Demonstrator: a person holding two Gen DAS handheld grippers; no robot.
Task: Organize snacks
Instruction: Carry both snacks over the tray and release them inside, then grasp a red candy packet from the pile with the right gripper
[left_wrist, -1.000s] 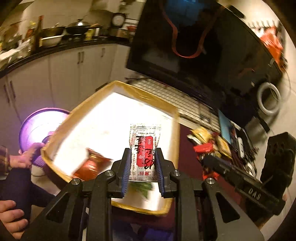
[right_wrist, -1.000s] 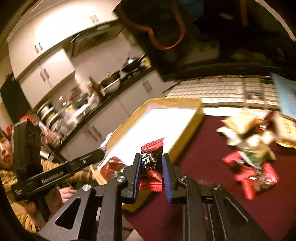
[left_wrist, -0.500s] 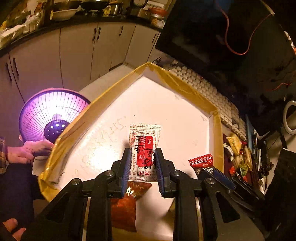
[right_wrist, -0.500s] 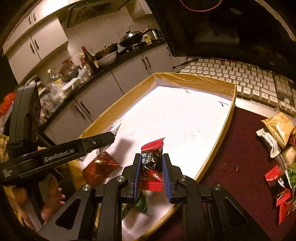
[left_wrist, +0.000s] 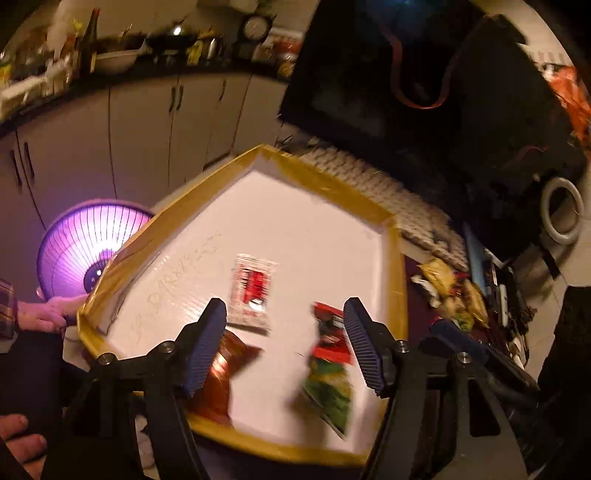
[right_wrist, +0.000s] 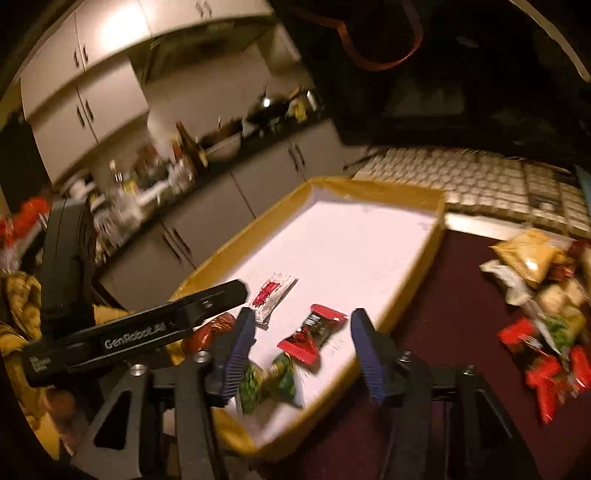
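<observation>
"GenRobot.AI" in white on side of black left gripper (right_wrist: 266, 291), seen in right wrist view. Small white label further back on same body, too blurred to read. Snack packet print & faint scrawl on white tray floor (left_wrist: 295, 229): unreadable.

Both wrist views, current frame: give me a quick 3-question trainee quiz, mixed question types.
1. True or false: the left gripper is clamped on the white-and-red packet.
2. Which packet lies between the right gripper fingers? A. red-and-black packet B. a blue packet C. a silver can
3. Fill in: the loose snack pile lies on the dark red ___, outside the tray.

Key: 1 false, both grippers' jaws have just been opening and the packets lie free in the tray; 2 A; 3 mat.
</observation>
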